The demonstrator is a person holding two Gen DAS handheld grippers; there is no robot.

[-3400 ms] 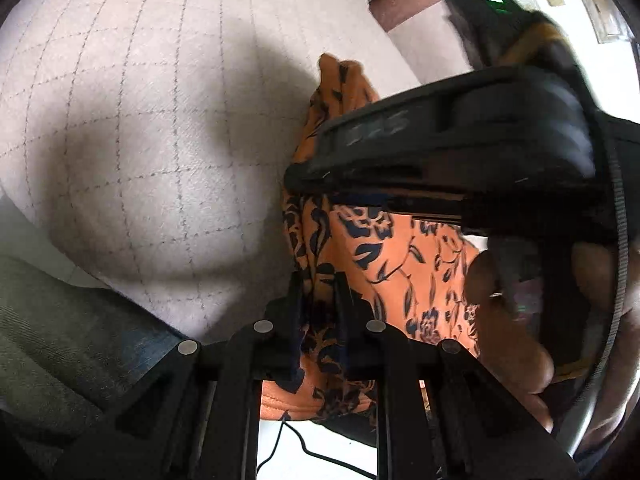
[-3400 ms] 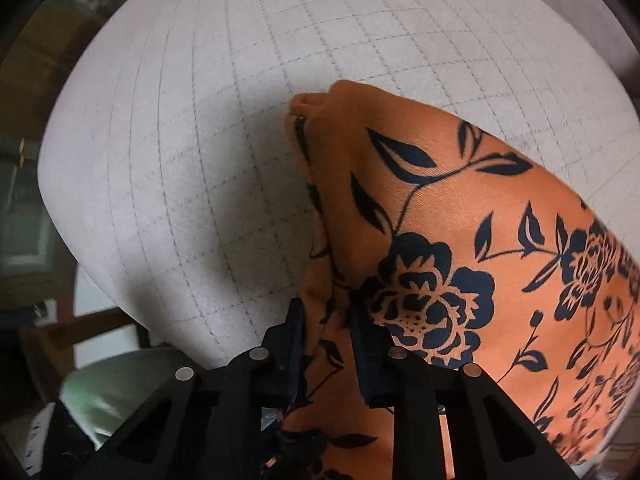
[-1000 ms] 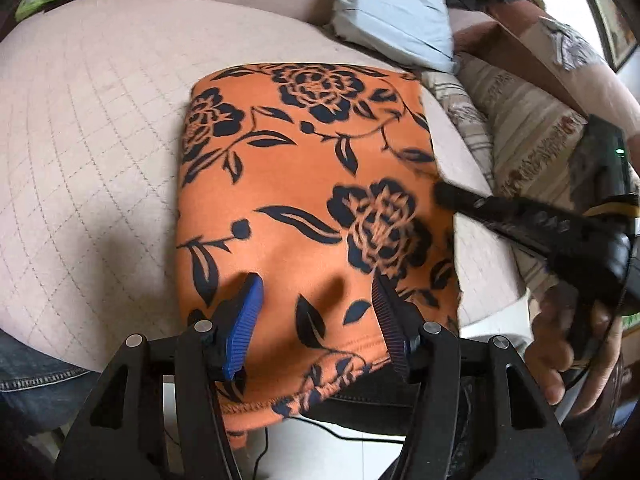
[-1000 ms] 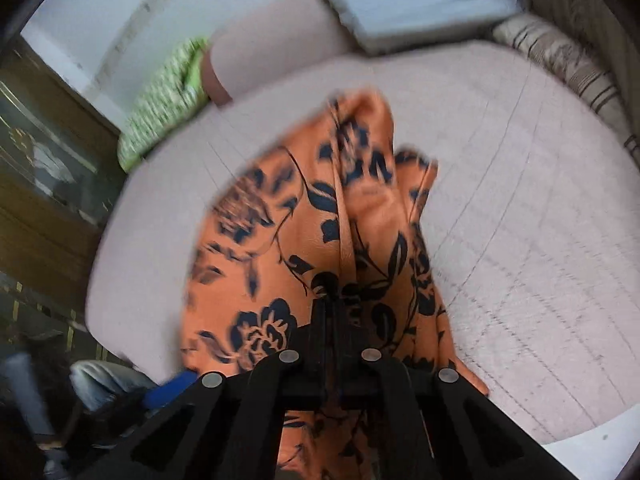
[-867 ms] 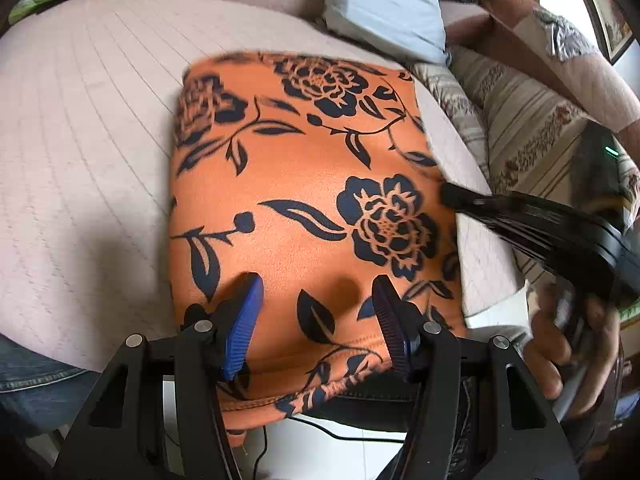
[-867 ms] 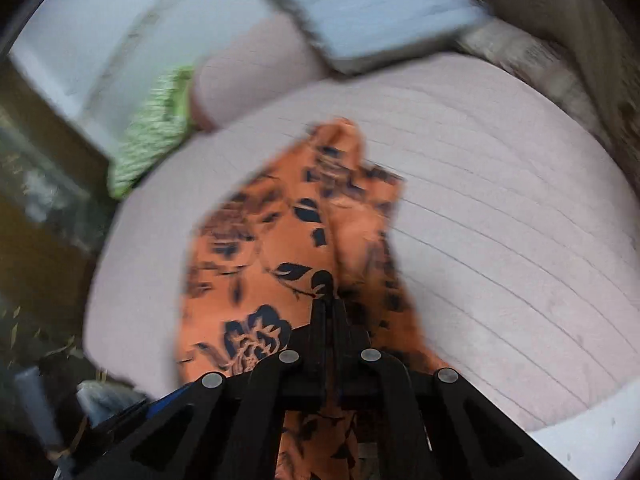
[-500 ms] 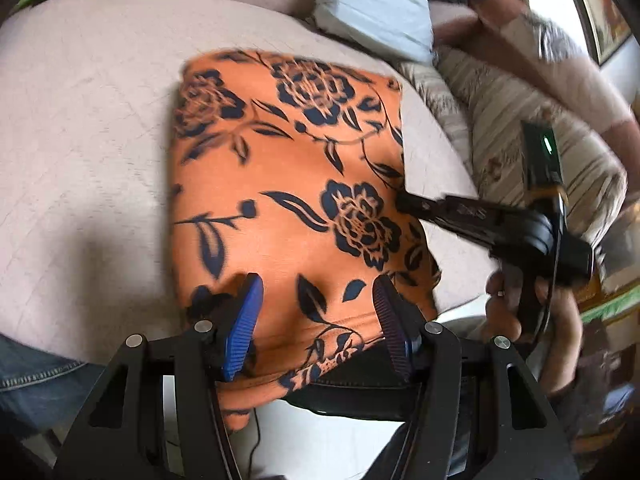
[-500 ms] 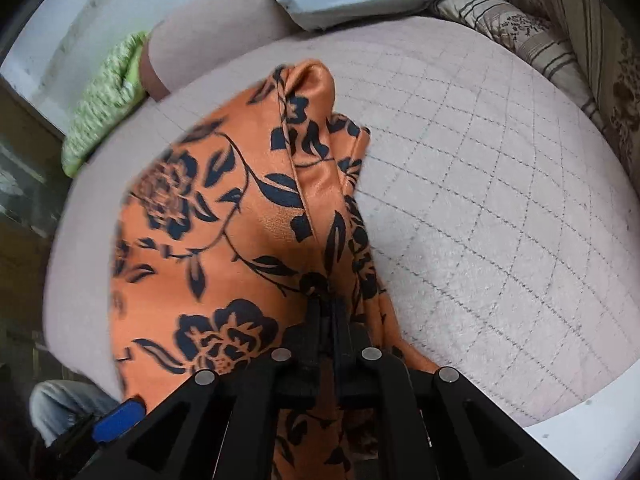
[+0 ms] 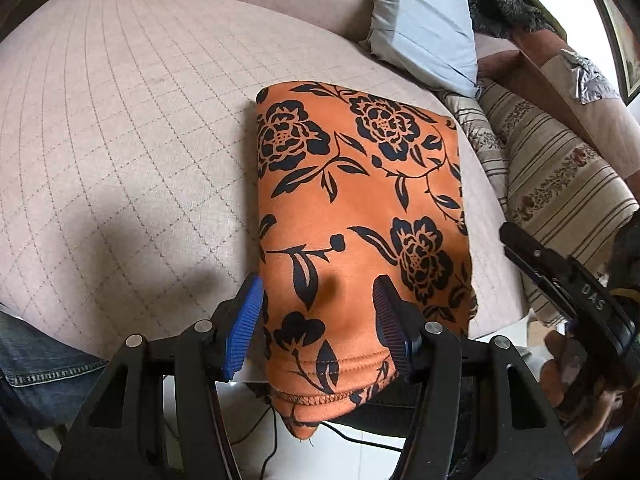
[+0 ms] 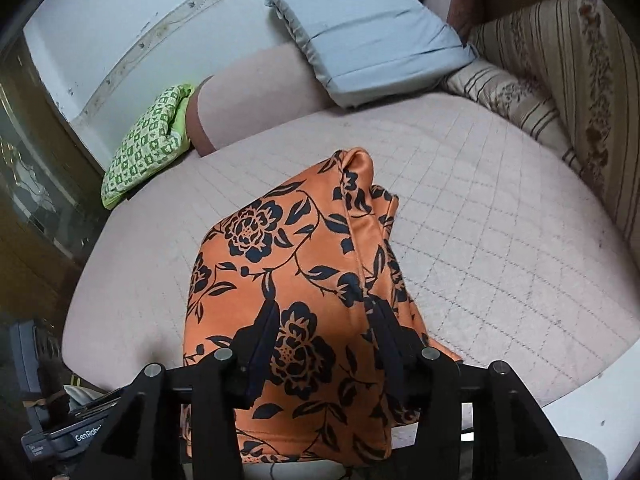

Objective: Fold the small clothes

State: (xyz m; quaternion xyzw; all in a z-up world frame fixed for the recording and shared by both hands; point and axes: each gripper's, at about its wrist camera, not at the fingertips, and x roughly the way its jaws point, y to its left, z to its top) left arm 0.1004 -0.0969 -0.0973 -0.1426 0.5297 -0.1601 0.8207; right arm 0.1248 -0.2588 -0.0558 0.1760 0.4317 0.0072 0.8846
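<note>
An orange garment with a dark floral print (image 9: pixel 360 200) (image 10: pixel 288 272) lies folded into a rough rectangle on the quilted pink cushion (image 9: pixel 120 140) (image 10: pixel 500 240), its hemmed end hanging over the front edge. My left gripper (image 9: pixel 318 320) hovers open over that near end, blue pads (image 9: pixel 244 320) apart and pressing on nothing. My right gripper (image 10: pixel 326 344) stands over the cloth's near right part with its jaws opening; the fabric lies below them, no longer pinched. The right gripper's body (image 9: pixel 560 292) shows at the right of the left wrist view.
A pale blue pillow (image 9: pixel 424 24) (image 10: pixel 368 32) leans at the back, a green patterned cushion (image 10: pixel 148 136) at the far left, striped beige cushions (image 9: pixel 552 184) (image 10: pixel 560 80) on the right. A jeans-clad leg (image 9: pixel 28 364) sits at lower left. A cable (image 9: pixel 352 436) trails on the white floor.
My right gripper was shut on a fold of the garment; it has let go and drawn back and up. The cloth has settled flat. The left gripper stayed open and slid a little sideways.
</note>
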